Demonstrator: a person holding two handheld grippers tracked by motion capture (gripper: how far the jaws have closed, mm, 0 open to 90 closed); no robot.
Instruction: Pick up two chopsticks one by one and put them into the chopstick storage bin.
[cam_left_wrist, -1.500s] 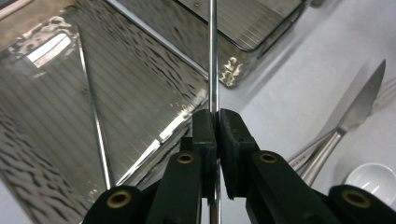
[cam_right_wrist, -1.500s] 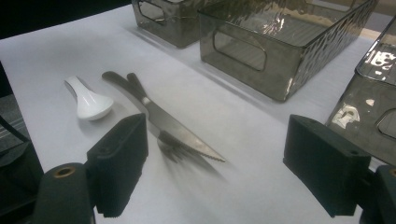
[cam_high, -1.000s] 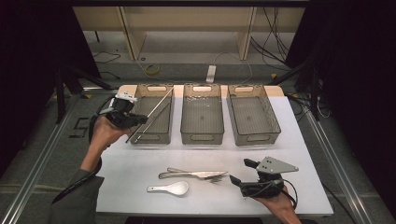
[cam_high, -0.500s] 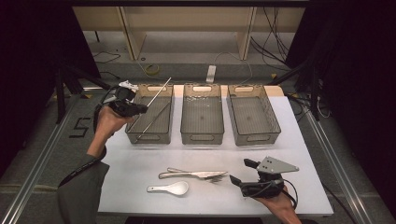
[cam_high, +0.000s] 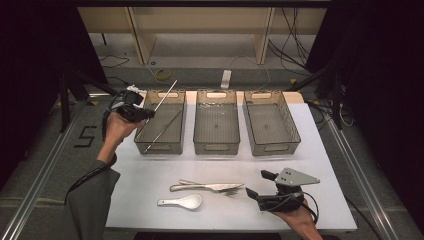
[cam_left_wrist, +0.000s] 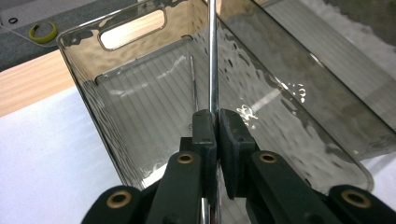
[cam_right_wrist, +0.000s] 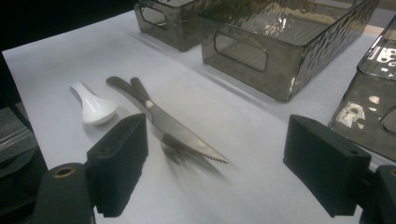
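My left gripper (cam_high: 146, 114) is shut on a thin metal rod (cam_high: 165, 95) and holds it slanted above the near-left corner of the left grey bin (cam_high: 161, 148). In the left gripper view the pads (cam_left_wrist: 205, 128) pinch the rod (cam_left_wrist: 213, 56) over the bin (cam_left_wrist: 84, 44). A second rod (cam_high: 165, 130) lies on that bin's floor. My right gripper (cam_high: 256, 183) rests open at the table's front right, its jaws pointing left toward a knife (cam_high: 210, 187) crossed over a fork (cam_high: 231, 191). From the right gripper (cam_right_wrist: 219, 161) the knife (cam_right_wrist: 173, 128) lies just ahead, with a white spoon (cam_right_wrist: 95, 107) beyond it.
Two more grey bins, the middle one (cam_high: 216, 148) and the right one (cam_high: 272, 148), stand in a row with the left one on the white table (cam_high: 140, 185). The white spoon (cam_high: 182, 202) lies near the front edge. Cables and shelving sit beyond the table.
My left gripper has carried the rod toward the far side of the table, along the left bin's left rim. The right gripper has stayed put.
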